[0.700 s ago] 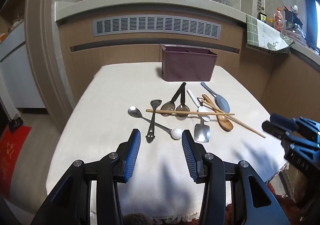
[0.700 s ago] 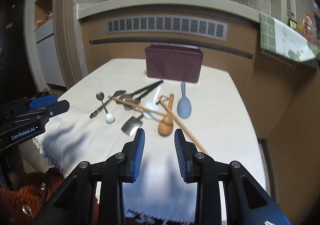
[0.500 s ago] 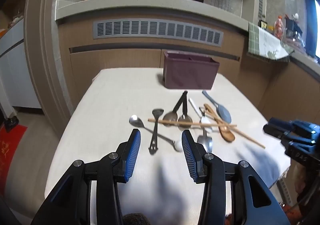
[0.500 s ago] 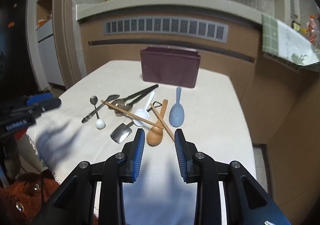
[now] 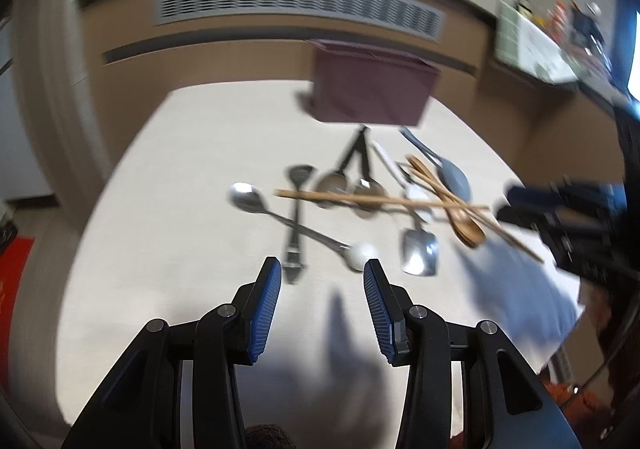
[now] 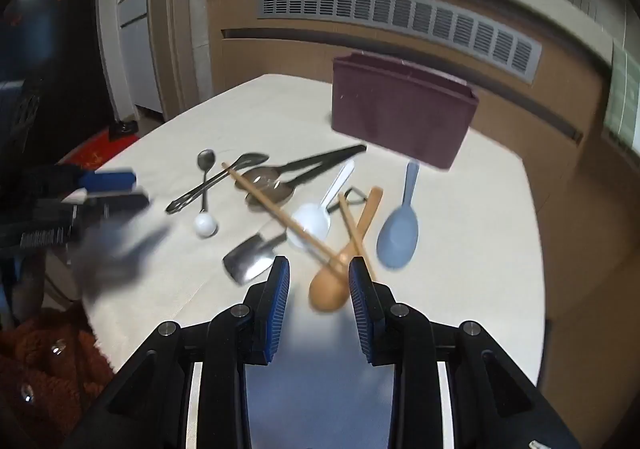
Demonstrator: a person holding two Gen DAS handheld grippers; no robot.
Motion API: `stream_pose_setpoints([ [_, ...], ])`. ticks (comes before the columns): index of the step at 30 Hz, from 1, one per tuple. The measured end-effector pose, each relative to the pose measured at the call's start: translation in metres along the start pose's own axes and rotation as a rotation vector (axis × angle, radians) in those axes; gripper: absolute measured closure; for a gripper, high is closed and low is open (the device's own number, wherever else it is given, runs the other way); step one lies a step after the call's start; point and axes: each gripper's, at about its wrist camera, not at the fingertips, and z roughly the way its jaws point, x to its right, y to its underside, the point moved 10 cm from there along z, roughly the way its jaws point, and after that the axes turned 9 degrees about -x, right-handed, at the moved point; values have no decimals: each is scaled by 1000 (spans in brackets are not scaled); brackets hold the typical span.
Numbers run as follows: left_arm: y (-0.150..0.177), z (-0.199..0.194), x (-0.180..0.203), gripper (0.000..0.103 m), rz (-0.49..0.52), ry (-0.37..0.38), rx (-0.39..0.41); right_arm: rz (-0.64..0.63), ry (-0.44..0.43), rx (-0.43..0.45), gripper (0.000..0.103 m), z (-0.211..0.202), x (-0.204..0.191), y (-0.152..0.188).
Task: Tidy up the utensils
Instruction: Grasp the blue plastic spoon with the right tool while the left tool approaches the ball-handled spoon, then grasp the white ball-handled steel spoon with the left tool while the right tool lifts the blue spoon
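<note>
Right tool (image 6: 318,277): released, empty, pitched down over the wooden spoon (image 6: 340,273) at the bench's near edge. Left tool (image 5: 322,275): released, empty, pitched down near the white-ended spoon (image 5: 304,227). Risk: crossed chopsticks (image 6: 296,225) overlie the pile; lifting one utensil may drag others off. Bin (image 6: 400,113): far edge.

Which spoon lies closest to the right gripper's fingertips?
The wooden spoon: its brown bowl shows between the right gripper fingertips, while the blue-grey spoon and white spoon lie farther off.
</note>
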Motion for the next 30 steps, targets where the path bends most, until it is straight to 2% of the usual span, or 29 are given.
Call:
stream_pose_setpoints([
  [5,-8,22,21,59,106,-71,-31,112,44,-31,75,19,28,-6],
  [11,-15,36,25,58,229,-182,-13,261,23,-66,75,32,60,0],
  [14,-20,35,6,57,218,-219,9,297,17,-88,75,37,73,-1],
  [18,-31,30,-40,57,132,-267,38,311,26,-106,75,46,82,-9],
  [19,-33,29,-48,57,109,-255,39,307,25,-113,75,51,83,-13],
  [23,-41,22,-68,57,-9,-105,46,286,15,-142,77,73,85,-37],
  [25,-44,18,-72,57,-46,-65,56,284,19,-162,79,86,87,-47],
  [28,-46,18,-73,57,-64,-40,44,322,9,-208,84,112,98,-62],
  [30,-48,20,-69,57,-51,-48,39,326,1,-230,92,125,102,-67],
])
